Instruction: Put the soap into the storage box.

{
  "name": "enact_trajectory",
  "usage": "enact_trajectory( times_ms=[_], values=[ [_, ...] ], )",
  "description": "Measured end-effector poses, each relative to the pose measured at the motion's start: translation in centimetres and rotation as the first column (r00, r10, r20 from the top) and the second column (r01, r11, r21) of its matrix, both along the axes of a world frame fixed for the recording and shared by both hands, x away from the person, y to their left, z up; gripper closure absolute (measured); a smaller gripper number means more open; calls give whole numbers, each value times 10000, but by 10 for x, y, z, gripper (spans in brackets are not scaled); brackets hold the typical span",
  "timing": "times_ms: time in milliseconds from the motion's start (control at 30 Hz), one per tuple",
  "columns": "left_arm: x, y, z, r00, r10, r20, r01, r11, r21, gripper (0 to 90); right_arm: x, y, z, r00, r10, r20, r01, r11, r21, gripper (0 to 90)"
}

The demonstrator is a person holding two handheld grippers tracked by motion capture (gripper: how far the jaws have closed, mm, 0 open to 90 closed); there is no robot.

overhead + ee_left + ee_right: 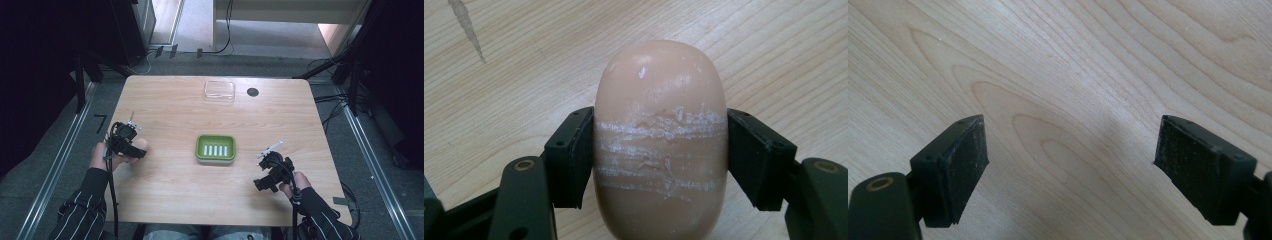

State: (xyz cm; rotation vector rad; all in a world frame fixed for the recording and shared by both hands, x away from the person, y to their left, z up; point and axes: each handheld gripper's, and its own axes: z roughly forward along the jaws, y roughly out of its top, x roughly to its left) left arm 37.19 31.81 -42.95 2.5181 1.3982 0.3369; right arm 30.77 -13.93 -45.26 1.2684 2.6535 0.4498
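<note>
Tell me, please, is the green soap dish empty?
Empty: the green soap dish shows only its bare ribbed floor, while the soap bar sits clamped in the left gripper.

Light wood table [175, 100] sits mid-room on grey floor [260, 60]. Metal rails [57, 165] run along the floor both sides of the table, left & right. Behind the table's far edge: loose black cables [227, 30] and a pale cabinet base [290, 12] w/ a warm light patch [332, 32]. Left of the table it's all dark, black stands.
</note>
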Motion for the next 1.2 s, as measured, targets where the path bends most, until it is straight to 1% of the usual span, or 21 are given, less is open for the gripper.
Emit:
enact_trajectory(
  times_ms=[33, 200, 500, 533, 733, 1200],
  values=[
    [-1, -2, 1, 10000, -46, -31, 46, 10000, -52, 334, 0, 0, 0, 10000, -1, 3, 1, 10000, 0, 141],
    [-3, -7, 3, 9997, -244, -19, 244, 9997, -57, 334, 0, 0, 0, 10000, 0, 1, 0, 10000, -5, 141],
    [-7, -16, 5, 9978, -654, -73, 655, 9979, 15, 334, 0, 0, 0, 10000, -15, 2, 15, 10000, 3, 141],
    [-7, -18, 5, 9981, -616, -35, 616, 9981, -33, 334, 0, 0, 0, 10000, -16, 1, 16, 10000, 10, 141],
    [-9, -24, 5, 9962, -869, -89, 869, 9962, -13, 334, 0, 0, 0, 10000, -3, 3, 3, 10000, 3, 141],
    [-12, -36, 6, 9924, -1215, -178, 1215, 9926, 36, 334, 0, 0, 0, 10000, -9, 4, 9, 10000, 5, 141]
  ],
)
